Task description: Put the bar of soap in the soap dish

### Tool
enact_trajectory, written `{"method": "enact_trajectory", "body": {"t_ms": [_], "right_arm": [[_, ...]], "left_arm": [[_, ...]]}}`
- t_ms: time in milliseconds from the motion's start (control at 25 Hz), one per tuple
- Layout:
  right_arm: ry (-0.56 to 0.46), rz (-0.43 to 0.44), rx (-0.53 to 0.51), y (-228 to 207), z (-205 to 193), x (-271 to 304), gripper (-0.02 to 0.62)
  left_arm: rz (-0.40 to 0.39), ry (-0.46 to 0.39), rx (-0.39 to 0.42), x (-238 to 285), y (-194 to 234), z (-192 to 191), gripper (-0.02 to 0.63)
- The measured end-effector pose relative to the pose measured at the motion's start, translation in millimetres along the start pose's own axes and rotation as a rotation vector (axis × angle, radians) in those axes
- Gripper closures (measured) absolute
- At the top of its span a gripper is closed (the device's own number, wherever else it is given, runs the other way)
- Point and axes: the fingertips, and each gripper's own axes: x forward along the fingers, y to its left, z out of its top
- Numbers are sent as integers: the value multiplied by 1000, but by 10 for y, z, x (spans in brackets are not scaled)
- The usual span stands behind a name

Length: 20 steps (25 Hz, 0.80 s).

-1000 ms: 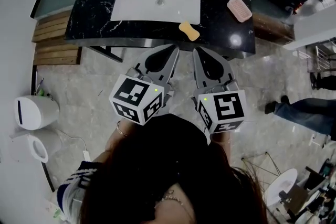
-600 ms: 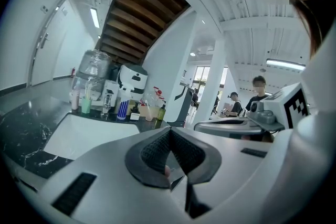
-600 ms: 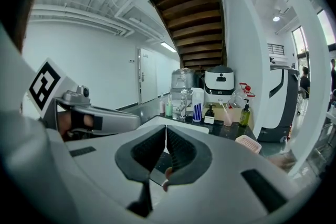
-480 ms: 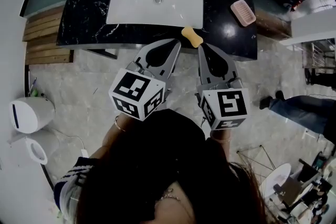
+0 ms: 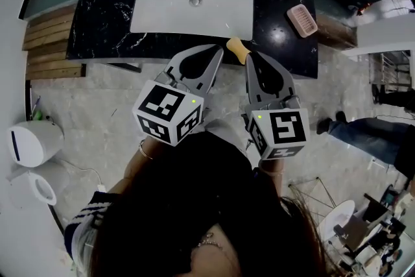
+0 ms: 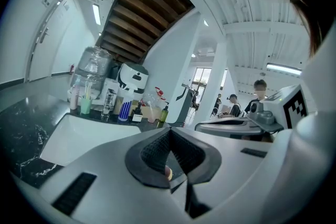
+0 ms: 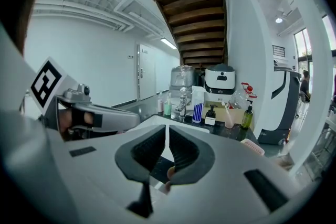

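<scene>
The yellow-orange, bone-shaped bar of soap (image 5: pixel 236 45) lay on the black marbled stone surface (image 5: pixel 104 16), at its near edge just in front of the white rectangular basin (image 5: pixel 175 3). The pink, ridged soap dish (image 5: pixel 302 20) sat well apart from it, toward the right end of the surface.

The bar looked light and rigid but probably slick, especially if wet, so a hard pinch could squirt it out. Its narrow waist seemed the safest hold, with the jaws closing across the short width and the pressure kept moderate.

The left gripper (image 5: pixel 216 51) and the right gripper (image 5: pixel 250 56) both had their jaws pressed together with nothing in them. The right one's tip was just beside the soap in the head view.

Only the head view showed the soap and dish together, and so the path between them. The right gripper view (image 7: pixel 167 136) caught the dish (image 7: pixel 253 147) low at its right, beyond the closed jaws. The left gripper view (image 6: pixel 169 134) showed the basin and a row of bottles and cups (image 6: pixel 105 105), but no dish. Neither gripper view showed the soap clearly.
</scene>
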Motion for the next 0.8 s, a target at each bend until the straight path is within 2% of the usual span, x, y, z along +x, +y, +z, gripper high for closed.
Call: {"method": "enact_trajectory", "body": {"t_ms": [280,560,640,800], "right_arm": [[1,5,-6,-93,0,16,591],[18,66,-19,-190,-18,106,586],[36,89,-27,-209,-57,159,554],[63,117,-52,-232,-165,241,550]], "left_arm": [[16,-4,2,37,36,30,604],[71,-1,-18,75,114,13,604],[84,0,-21,102,140,8,604],[112,7,-34,154,199,-37,604]]}}
